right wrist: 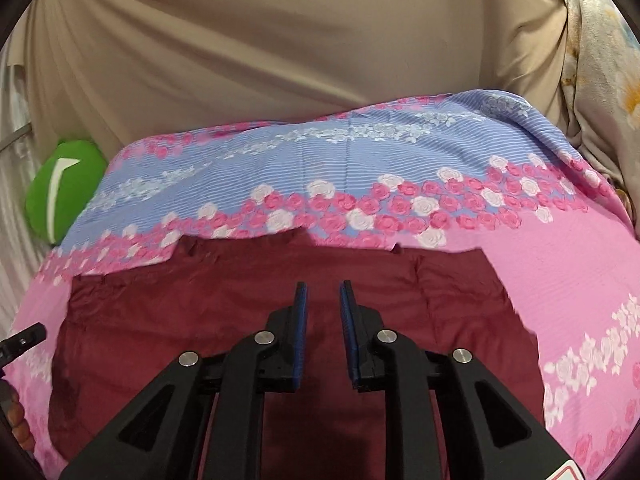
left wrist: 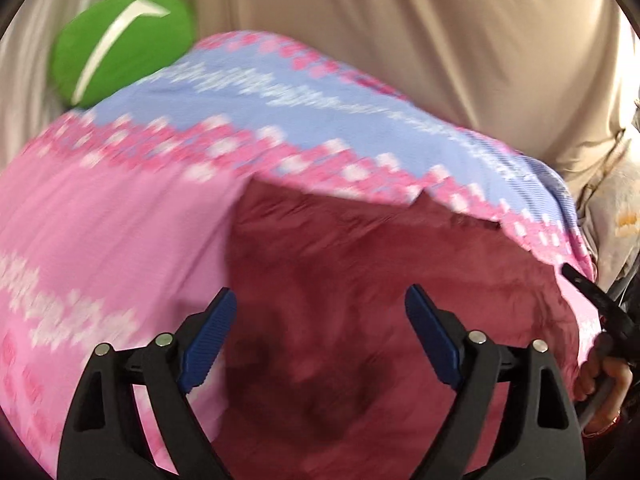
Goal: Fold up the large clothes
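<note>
A dark red garment (right wrist: 280,300) lies spread flat on a pink and blue floral bedsheet (right wrist: 360,168). It also shows in the left wrist view (left wrist: 380,280), which is blurred. My left gripper (left wrist: 320,304) is wide open and empty, above the garment's left part. My right gripper (right wrist: 323,292) hovers over the garment's middle, its jaws a narrow gap apart with nothing between them. The right gripper's tip shows at the right edge of the left wrist view (left wrist: 592,292). The left gripper's tip shows at the left edge of the right wrist view (right wrist: 24,340).
A green cushion with a white stripe (left wrist: 124,44) lies at the bed's far left, also in the right wrist view (right wrist: 64,188). A beige drape (right wrist: 280,48) hangs behind the bed. A pale floral cloth (right wrist: 608,80) is at the far right.
</note>
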Demonstrator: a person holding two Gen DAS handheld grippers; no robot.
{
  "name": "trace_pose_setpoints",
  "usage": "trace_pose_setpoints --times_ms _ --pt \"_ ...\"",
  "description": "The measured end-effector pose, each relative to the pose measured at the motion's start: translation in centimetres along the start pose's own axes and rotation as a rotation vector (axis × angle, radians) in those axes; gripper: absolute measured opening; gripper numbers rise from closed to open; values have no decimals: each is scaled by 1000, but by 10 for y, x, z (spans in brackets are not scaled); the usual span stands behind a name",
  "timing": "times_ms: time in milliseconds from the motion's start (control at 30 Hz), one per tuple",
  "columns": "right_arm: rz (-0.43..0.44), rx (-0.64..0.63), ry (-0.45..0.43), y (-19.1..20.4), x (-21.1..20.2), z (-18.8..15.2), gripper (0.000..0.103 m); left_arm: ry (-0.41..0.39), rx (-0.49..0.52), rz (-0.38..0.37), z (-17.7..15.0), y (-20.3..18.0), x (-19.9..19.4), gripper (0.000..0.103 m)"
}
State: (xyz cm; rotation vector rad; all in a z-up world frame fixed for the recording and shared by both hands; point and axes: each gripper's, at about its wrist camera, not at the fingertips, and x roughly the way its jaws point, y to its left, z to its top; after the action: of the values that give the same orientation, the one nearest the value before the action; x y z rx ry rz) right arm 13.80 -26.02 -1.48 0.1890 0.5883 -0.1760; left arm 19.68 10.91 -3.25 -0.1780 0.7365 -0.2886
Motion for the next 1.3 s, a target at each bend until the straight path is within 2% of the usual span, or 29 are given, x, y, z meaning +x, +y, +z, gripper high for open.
trace_pose_setpoints --times_ms 67,133,267,367,400,533,567,667,700,767,833,867,1000,1067,1200,1233,1300 --pt "-1 14 20 -9 23 12 18 -3 40 -23 17 -21 24 90" --pt "-54 26 35 -26 44 18 18 1 52 -21 29 -30 57 90" --pt "-114 94 112 -79 71 14 18 80 31 71 33 -23 116 90" --pt "-150 159 157 -116 80 3 17 76 15 45 29 -16 126 91" --pt "-135 194 170 -130 83 -4 11 73 16 41 29 -17 128 91" --pt "-64 284 130 -158 74 -22 7 70 69 58 28 -31 138 96" --pt "-43 317 123 -165 73 -25 2 71 78 71 28 -33 139 97" --pt "-11 378 123 -176 73 -28 0 74 66 80 30 -32 144 98" --pt "-26 364 124 -173 73 -27 0 71 63 79 30 -31 143 98" --pt "-134 283 134 -159 68 -22 0 54 51 101 30 -25 133 97" --pt "-256 188 93 -143 49 -17 15 4 31 147 28 -11 107 97" --pt "-262 157 64 -137 36 -17 17 -15 16 156 27 -2 92 97" --pt "-141 73 16 -90 -11 -10 17 -21 -68 99 12 42 29 97" --pt "-46 12 -2 -48 -25 -11 20 -3 -107 72 -2 58 7 97" --pt "123 -65 18 26 -21 -22 22 57 -187 7 -38 76 -10 97" --pt "160 -88 34 47 -15 -29 22 75 -216 -29 -49 80 -9 97" --pt "170 -121 63 73 -2 -41 22 108 -249 -49 -65 83 -5 97"
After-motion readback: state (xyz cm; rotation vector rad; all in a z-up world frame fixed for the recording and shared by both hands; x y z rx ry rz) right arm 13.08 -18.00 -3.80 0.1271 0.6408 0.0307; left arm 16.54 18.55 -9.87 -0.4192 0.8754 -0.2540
